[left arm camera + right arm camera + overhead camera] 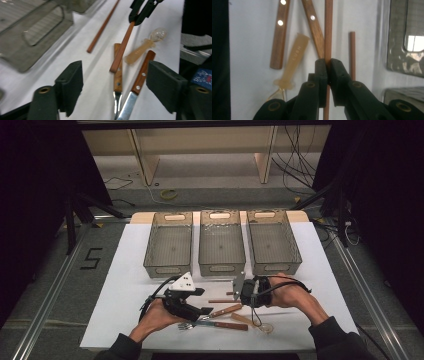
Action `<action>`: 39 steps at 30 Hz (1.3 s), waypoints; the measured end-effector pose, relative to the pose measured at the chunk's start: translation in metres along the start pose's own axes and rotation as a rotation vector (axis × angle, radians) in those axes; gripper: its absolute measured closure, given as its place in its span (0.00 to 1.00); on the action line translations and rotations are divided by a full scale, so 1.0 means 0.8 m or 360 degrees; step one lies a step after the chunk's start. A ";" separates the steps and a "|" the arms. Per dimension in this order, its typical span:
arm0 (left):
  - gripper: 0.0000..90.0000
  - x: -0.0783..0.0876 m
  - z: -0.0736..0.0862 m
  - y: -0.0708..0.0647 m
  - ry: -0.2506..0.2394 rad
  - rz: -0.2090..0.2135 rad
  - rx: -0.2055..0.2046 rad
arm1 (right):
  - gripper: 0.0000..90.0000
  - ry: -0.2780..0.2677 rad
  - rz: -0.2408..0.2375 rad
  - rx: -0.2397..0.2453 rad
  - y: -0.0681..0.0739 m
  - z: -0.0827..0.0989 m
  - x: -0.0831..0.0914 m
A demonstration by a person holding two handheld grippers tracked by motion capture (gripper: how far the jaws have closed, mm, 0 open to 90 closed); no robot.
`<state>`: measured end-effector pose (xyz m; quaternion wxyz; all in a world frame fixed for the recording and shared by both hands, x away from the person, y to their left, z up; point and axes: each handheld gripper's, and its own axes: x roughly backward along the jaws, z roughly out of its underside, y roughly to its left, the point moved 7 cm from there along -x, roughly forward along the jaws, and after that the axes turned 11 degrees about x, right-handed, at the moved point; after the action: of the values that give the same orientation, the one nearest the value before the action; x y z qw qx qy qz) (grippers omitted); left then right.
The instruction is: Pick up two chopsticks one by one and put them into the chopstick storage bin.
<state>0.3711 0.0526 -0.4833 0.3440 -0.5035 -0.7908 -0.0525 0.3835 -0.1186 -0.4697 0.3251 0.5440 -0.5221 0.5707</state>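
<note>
A wooden chopstick (328,30) is pinched between the pressed-together jaws of the right hand-held gripper (327,65), lifted off the white desk (125,270) — likely bound for one of the three bins (221,245). Its long axis runs along the jaws, free end pointing toward the left hand-held gripper (113,86), which is spread wide over the knife (140,80) and fork (118,75)

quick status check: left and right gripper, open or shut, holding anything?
Left gripper: open, holding nothing, jaws spread above the fork and knife handles.
Right gripper: shut on a brown chopstick, a second one lying beside it.
</note>
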 end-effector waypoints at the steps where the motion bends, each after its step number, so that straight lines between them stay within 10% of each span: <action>1: 0.37 -0.003 0.000 -0.002 0.0015 0.0012 -0.0005 | 0.95 -0.0006 -0.0008 0.0011 0.002 -0.004 0.000; 17: 0.69 -0.022 0.006 -0.020 0.0224 0.0003 -0.0256 | 0.95 -0.0032 -0.0026 0.0125 0.010 -0.032 -0.004; 39: 0.92 -0.022 0.008 -0.031 0.0295 0.0060 -0.0374 | 0.93 -0.0072 -0.0024 0.0157 0.016 -0.037 -0.001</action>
<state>0.3519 0.0302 -0.4924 0.3552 -0.5482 -0.7344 -0.1844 0.3634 -0.0936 -0.4698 0.2903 0.5761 -0.4964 0.5809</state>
